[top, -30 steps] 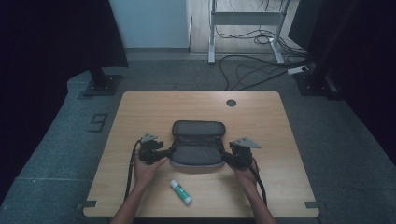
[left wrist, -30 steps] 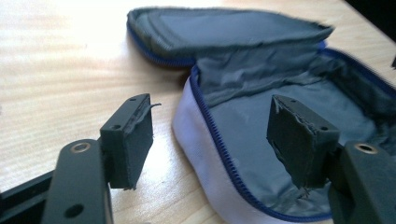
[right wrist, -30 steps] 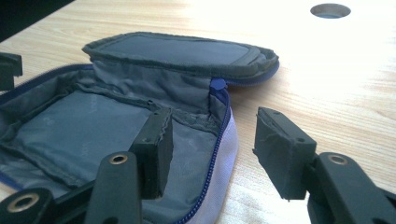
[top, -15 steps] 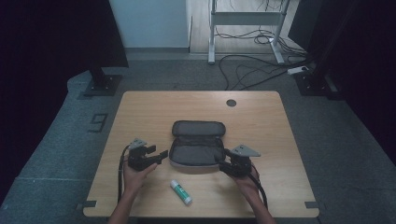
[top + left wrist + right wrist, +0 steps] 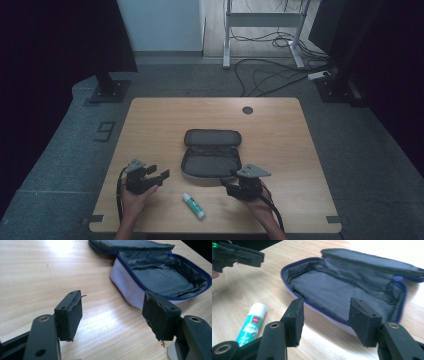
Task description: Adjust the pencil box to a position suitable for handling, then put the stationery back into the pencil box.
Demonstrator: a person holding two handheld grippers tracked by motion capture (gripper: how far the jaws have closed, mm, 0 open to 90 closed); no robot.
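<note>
An open pencil case (image 5: 210,161) with grey lining and a blue zip lies at the middle of the wooden table, its lid folded back to the far side. A white glue stick (image 5: 194,206) with a teal label lies near the front edge, between my hands. My left gripper (image 5: 159,173) stands open left of the case, pointing right at it, with nothing between its jaws. My right gripper (image 5: 226,184) is open at the case's near right corner. Beyond the left gripper (image 5: 112,297) the case (image 5: 162,277) lies empty. Past the right gripper (image 5: 327,302) are the case (image 5: 342,287) and glue stick (image 5: 252,322).
The table (image 5: 300,150) has a round cable hole (image 5: 247,110) at the far side. Cables (image 5: 270,75) and a metal desk frame (image 5: 260,20) are on the floor behind. A dark stand base (image 5: 107,90) sits at the far left. The left gripper (image 5: 237,256) shows across the table.
Both grippers have left the sides of the case and drawn back toward the near edge, the left one also going left. The case stays open on the table.
</note>
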